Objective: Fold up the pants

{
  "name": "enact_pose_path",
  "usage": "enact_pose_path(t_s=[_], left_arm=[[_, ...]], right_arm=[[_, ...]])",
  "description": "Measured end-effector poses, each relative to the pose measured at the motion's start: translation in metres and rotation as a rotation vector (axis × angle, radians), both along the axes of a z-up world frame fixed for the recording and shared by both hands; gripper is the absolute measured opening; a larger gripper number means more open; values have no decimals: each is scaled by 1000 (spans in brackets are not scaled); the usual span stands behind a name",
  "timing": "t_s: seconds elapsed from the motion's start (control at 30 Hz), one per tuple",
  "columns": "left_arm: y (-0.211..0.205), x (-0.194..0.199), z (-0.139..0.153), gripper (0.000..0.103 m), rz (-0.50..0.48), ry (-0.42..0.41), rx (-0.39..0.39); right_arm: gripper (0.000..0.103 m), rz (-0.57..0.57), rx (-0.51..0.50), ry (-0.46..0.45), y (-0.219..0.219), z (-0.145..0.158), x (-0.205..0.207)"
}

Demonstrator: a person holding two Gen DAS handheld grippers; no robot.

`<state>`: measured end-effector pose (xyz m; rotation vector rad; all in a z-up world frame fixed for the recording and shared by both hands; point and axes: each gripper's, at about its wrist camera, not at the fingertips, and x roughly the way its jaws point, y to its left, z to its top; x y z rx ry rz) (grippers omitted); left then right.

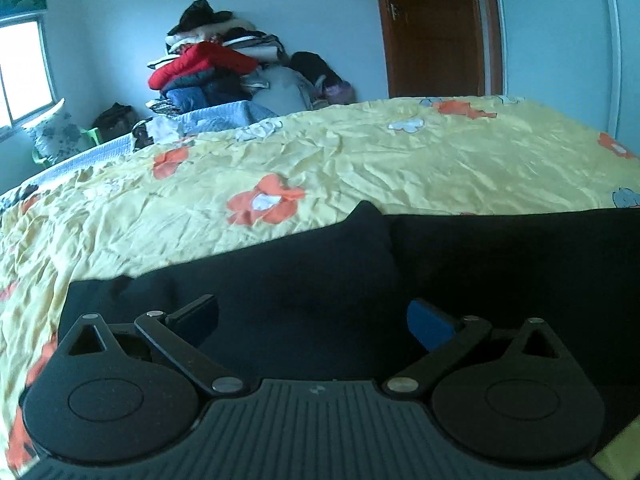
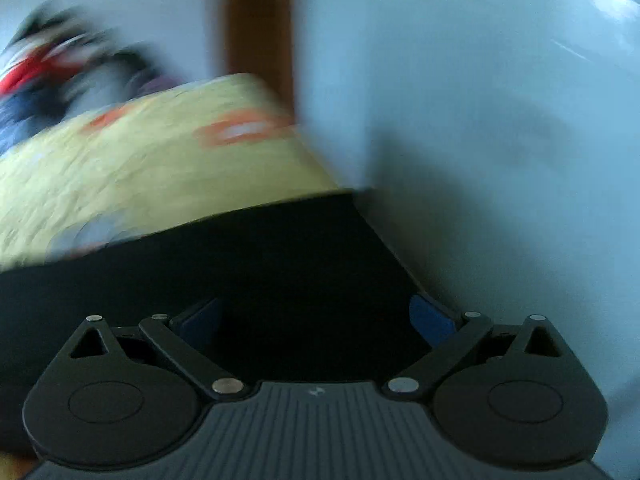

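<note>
Left wrist view shows you the pants [image 1: 460, 264] as a dark, near-black slab of cloth lying flat across the lower half of the picture, on a yellow bedsheet [image 1: 360, 160] printed with orange flowers. Your left gripper [image 1: 312, 322] hangs over them with its jaws spread wide and nothing between the pads. A raised fold or corner of the cloth stands at about 12 o'clock from the gripper, and the left end of the garment sits at about 9 o'clock.

In the right wrist view, which is smeared with motion blur, your right gripper [image 2: 316, 320] also has its jaws wide apart and empty. The pants run from 9 o'clock across to an angled edge at about 1 o'clock, where they meet the pale wall [image 2: 500, 160] beside the bed.

Judging by the look, the cloth is soft, limp and light, so it will sag and drag rather than hold a shape. The crumpled sheet beneath may bunch up with it. You would do best to pinch a hem or an outer corner at each end, biting only the dark layers, and to lift both ends together.

I can read no brand, label or writing on the pants. Across the room, at 11 o'clock, a clothes pile [image 1: 216, 72] stands near a brown door [image 1: 432, 28].
</note>
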<state>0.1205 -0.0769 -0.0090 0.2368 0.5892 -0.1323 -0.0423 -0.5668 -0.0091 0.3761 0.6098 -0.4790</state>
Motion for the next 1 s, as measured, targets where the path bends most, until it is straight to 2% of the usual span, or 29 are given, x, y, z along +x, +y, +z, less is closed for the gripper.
enact_pose_path(t_s=[0.03,0.07,0.1,0.17,0.23,0.27,0.3,0.33,0.37,0.4,0.43,0.53,0.63,0.8,0.93,0.97,1.0], left_arm=[[0,-1,-3,103,9,-3,4],[-1,-2,-7,103,13,-4,13],[-2,-2,-10,103,11,-1,25],[-3,-4,-13,103,7,-5,31],[0,-7,-16,103,6,-20,24],[1,-7,-17,103,6,-22,19],[3,-8,-19,103,7,-24,9],[4,-7,-21,103,8,-23,0],[5,-6,-21,103,9,-20,-6],[5,-5,-21,103,9,-15,-12],[6,-4,-22,103,10,-10,-19],[9,-3,-22,103,12,4,-44],[12,-2,-23,103,15,16,-65],[12,-2,-23,103,17,14,-66],[11,-2,-23,103,17,15,-67],[11,-2,-23,103,17,15,-66],[11,-2,-23,103,17,16,-67]], right_arm=[[102,92,58,-49,2,1,-9],[102,173,82,-53,6,0,-13],[102,195,33,-20,13,-2,-14],[102,73,-110,65,13,-6,-16],[102,-153,-60,-9,-2,1,-36],[102,-269,16,-71,-12,5,-51],[103,-338,161,-177,-22,6,-70],[103,-327,295,-268,-27,3,-83],[103,-269,429,-336,-33,-2,-92],[102,-211,539,-373,-36,-8,-95],[102,-193,607,-381,-35,-13,-97],[102,-177,558,-335,-29,-12,-96],[102,-194,559,-341,-36,-12,-90],[102,-214,499,-390,-39,-17,-56],[102,-243,514,-516,-47,-33,-69],[94,-256,520,-531,-49,-36,-69],[63,-277,517,-514,-50,-39,-68]])
